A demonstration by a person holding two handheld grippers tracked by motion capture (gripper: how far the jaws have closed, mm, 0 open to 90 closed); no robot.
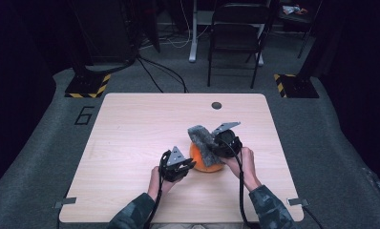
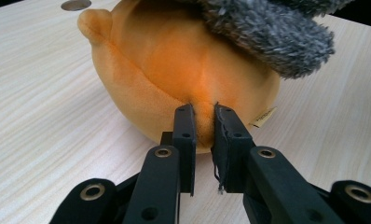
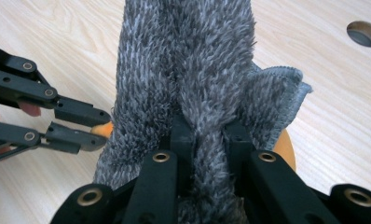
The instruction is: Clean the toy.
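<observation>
Orange plush toy sits on a pale wooden bench, near the edge closest to the person, with a shaggy grey cloth draped over its top. Left hand-held gripper pinches a fold of the toy's orange fabric low on its side, jaws drawn narrow around the plush, as seen in the left gripper view. Right hand-held gripper clamps a bunched ridge of the grey cloth between its jaws, holding it up over the toy. In the high view, both hands come in from the bottom edge, sleeves in a dark patterned fabric, and the toy lies between the two grippers. A round cable hole marks the bench's far side, well apart from the toy.
</observation>
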